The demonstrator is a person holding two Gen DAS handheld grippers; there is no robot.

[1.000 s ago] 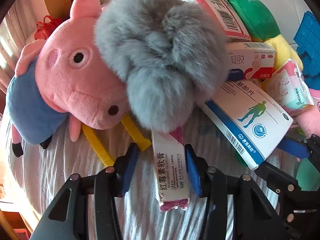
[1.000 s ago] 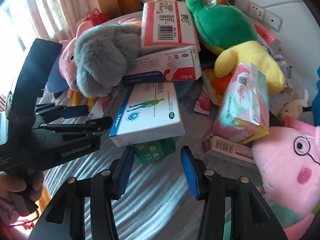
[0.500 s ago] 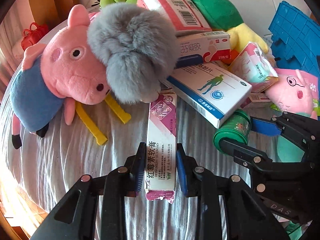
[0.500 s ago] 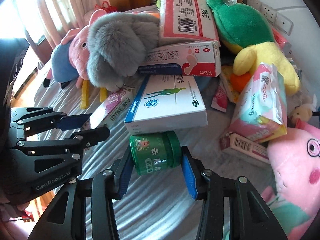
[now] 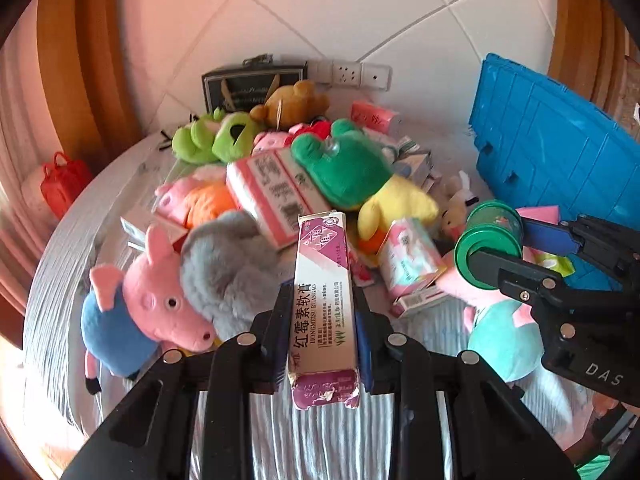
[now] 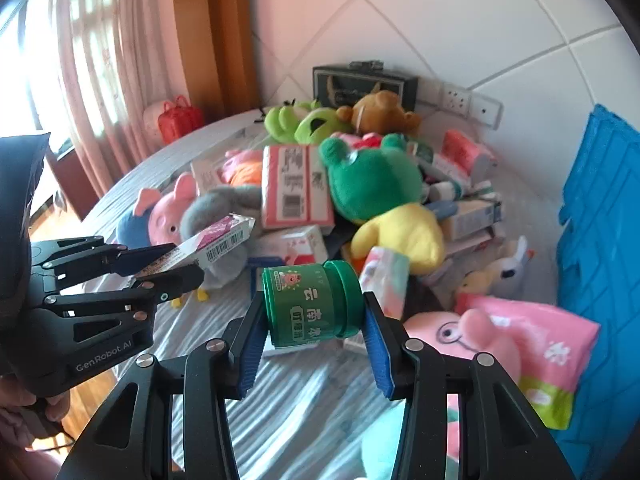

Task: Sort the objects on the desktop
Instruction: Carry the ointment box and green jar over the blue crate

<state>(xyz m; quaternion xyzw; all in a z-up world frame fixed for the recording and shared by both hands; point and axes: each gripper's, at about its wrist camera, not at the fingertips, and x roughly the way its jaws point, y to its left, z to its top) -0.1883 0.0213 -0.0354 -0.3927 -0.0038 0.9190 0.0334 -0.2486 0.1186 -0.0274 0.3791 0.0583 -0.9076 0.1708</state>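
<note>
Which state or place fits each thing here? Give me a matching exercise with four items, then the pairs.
Things:
1. ointment box
2. green jar
3. blue crate
4. grey fluffy toy

States or places:
A. lying against the pink pig plush
B. clamped in the right gripper
C. standing at the right edge of the table
D. clamped in the left gripper

Pairs: 1-D, 2-B, 3-C, 4-A

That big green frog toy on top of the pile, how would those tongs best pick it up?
Probably from above, across the green frog where its plush body narrows toward the yellow legs. It lies topmost, soft and squashable, so nothing blocks a downward approach.
</note>
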